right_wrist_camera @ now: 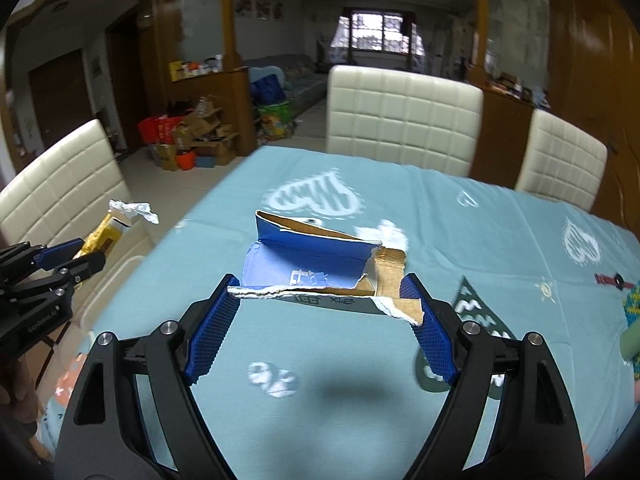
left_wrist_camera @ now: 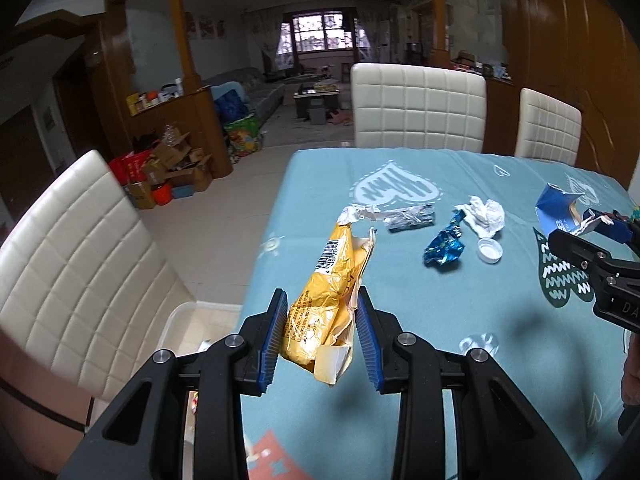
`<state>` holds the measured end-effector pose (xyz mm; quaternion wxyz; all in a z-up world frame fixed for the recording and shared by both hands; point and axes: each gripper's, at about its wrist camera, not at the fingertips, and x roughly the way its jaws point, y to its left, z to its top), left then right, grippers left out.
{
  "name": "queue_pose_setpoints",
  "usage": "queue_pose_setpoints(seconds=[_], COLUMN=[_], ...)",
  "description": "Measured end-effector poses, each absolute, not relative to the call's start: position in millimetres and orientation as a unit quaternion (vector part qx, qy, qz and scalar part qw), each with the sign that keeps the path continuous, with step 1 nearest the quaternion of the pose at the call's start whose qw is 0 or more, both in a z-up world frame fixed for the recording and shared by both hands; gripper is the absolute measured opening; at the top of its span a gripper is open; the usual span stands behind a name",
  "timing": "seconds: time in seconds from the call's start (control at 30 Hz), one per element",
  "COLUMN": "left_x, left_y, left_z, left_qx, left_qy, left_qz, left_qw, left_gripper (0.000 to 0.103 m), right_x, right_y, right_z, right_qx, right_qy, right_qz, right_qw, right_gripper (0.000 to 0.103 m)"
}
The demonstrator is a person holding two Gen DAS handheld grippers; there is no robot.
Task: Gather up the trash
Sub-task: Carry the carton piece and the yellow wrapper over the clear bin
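Black linkage arms and blue ribbed pads fill the bottom of the left wrist view, where the left gripper (left_wrist_camera: 322, 334) is clamped on a crumpled yellow snack wrapper (left_wrist_camera: 328, 300). The wrapper hangs clear of the table, its torn silvery top pointing toward twelve o'clock and a barcode showing on its upper side.

Beyond it, on the teal heart-print tablecloth (left_wrist_camera: 440, 320), more litter lies spread out. A dark foil wrapper (left_wrist_camera: 410, 219) sits at about one o'clock from the yellow one. Farther toward two o'clock lie a shiny blue foil wrapper (left_wrist_camera: 445, 245), a crumpled white tissue (left_wrist_camera: 486, 216) just beside it, and a white bottle cap (left_wrist_camera: 489, 250) touching the tissue's near edge.

At three o'clock the right gripper (left_wrist_camera: 600, 236) comes into that view. From its own camera, the right gripper (right_wrist_camera: 323, 312) has its pads spread wide and pressed against the two ends of a torn blue cardboard box (right_wrist_camera: 312, 262), held above the cloth with the brown inner card exposed at the right end.

At nine o'clock in the right view, the left gripper (right_wrist_camera: 72, 256) shows with the yellow wrapper sticking up from it. Below the table edge at seven o'clock in the left view is the rim of a white plastic bin (left_wrist_camera: 180, 320). Quilted cream dining chairs (left_wrist_camera: 418, 106) stand round the table.
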<state>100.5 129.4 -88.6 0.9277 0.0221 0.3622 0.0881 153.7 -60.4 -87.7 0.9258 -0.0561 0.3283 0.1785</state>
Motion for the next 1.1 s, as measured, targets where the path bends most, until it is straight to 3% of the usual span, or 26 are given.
queue_pose_setpoints(seconds=[1.1], left_x=[8], left_y=[277], left_z=[-75], left_qx=[-0.045], left_qy=[0.344], left_qz=[0.251], left_qw=[0.903], left_gripper=[0.034], right_x=[112], right_y=[123], right_z=[-67], right_qx=[-0.123], right_qy=[0.292], right_qz=[0.357], right_qw=[0.878], right_gripper=[0.082])
